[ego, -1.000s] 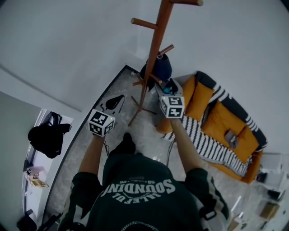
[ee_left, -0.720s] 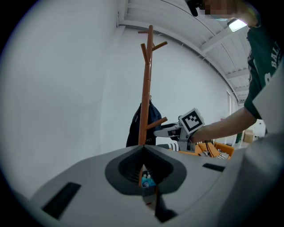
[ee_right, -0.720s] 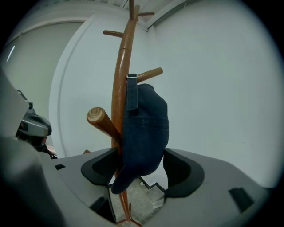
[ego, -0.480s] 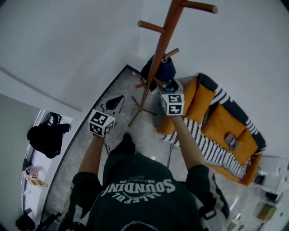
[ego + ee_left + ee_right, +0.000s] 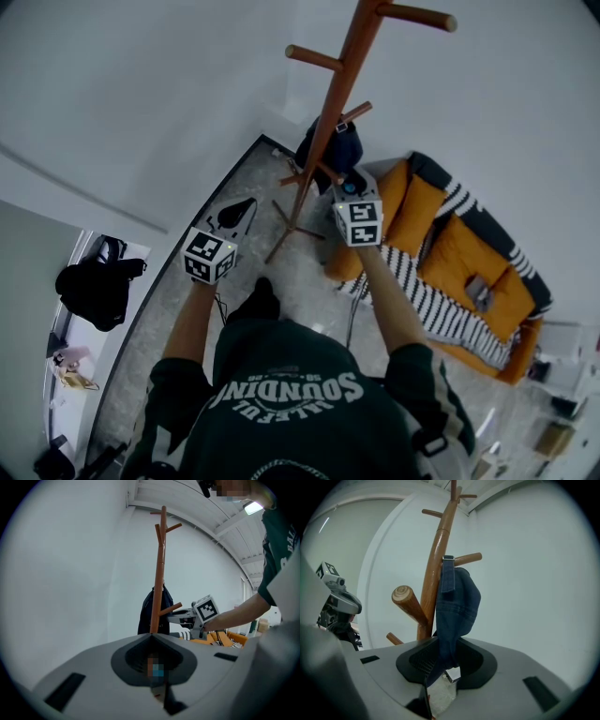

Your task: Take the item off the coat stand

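A brown wooden coat stand (image 5: pixel 323 122) rises by the white wall, and a dark blue denim cap (image 5: pixel 339 145) hangs from one of its lower pegs. My right gripper (image 5: pixel 347 180) reaches up to the cap from the right. In the right gripper view the cap (image 5: pixel 461 602) droops from the stand (image 5: pixel 433 578) into my right gripper (image 5: pixel 436 698), whose jaws are closing round its strap end, with a gap still showing. My left gripper (image 5: pixel 216 242) hangs back at the left, shut and empty; in its own view, the left gripper (image 5: pixel 159 698) faces the stand (image 5: pixel 159 583).
An orange sofa (image 5: pixel 450 253) with a striped blanket stands right of the stand. A black object (image 5: pixel 236 214) lies on the floor near the stand's feet. A black bag (image 5: pixel 94 286) sits at the far left. The person's shoe (image 5: pixel 262 298) is below the stand.
My right gripper has moved forward to the hanging cap. The left gripper has stayed in place.
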